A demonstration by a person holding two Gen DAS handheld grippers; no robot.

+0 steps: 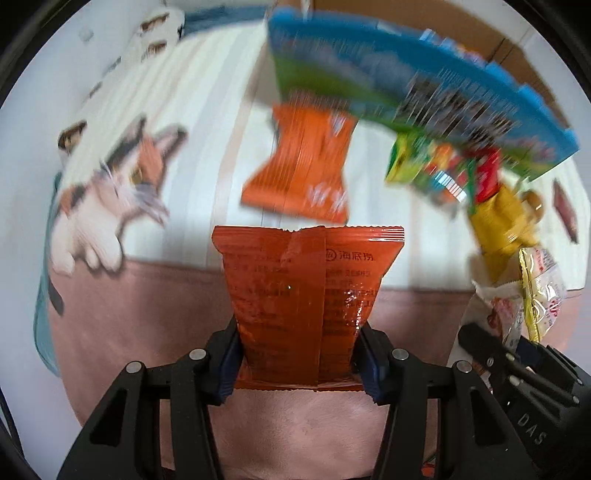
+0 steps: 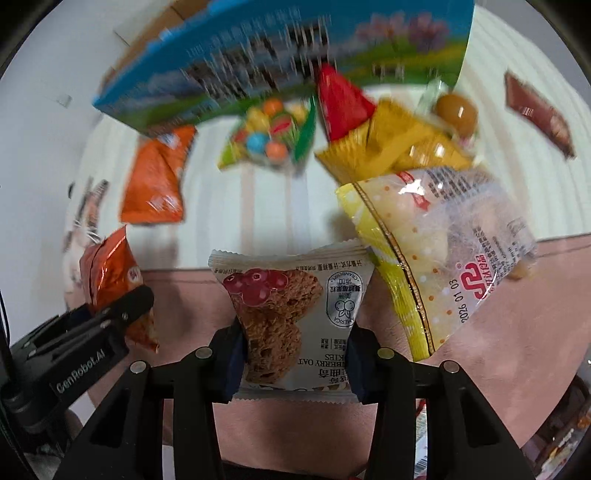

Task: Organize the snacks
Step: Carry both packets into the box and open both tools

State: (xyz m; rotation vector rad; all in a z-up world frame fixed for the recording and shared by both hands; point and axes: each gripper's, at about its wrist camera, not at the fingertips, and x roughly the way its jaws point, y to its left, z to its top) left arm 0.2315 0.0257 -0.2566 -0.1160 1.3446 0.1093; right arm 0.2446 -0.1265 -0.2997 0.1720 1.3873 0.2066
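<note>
My left gripper (image 1: 299,363) is shut on a dark orange snack packet (image 1: 306,302), held upright above the bed; it also shows at the left of the right wrist view (image 2: 110,273). My right gripper (image 2: 295,362) is shut on a white cranberry oat cookie packet (image 2: 295,317); in the left wrist view it shows at the right (image 1: 495,317). On the bed lie an orange packet (image 1: 306,170), a colourful candy bag (image 2: 269,136), a red packet (image 2: 341,105), a yellow packet (image 2: 402,151) and a clear yellow-edged packet (image 2: 443,254). A blue-green box (image 1: 424,85) lies behind them.
The bed has a white striped and pink cover (image 1: 147,332) with a cat print (image 1: 118,184). A brown packet (image 2: 539,114) lies at the far right. A cardboard box (image 1: 461,22) stands behind the blue-green box.
</note>
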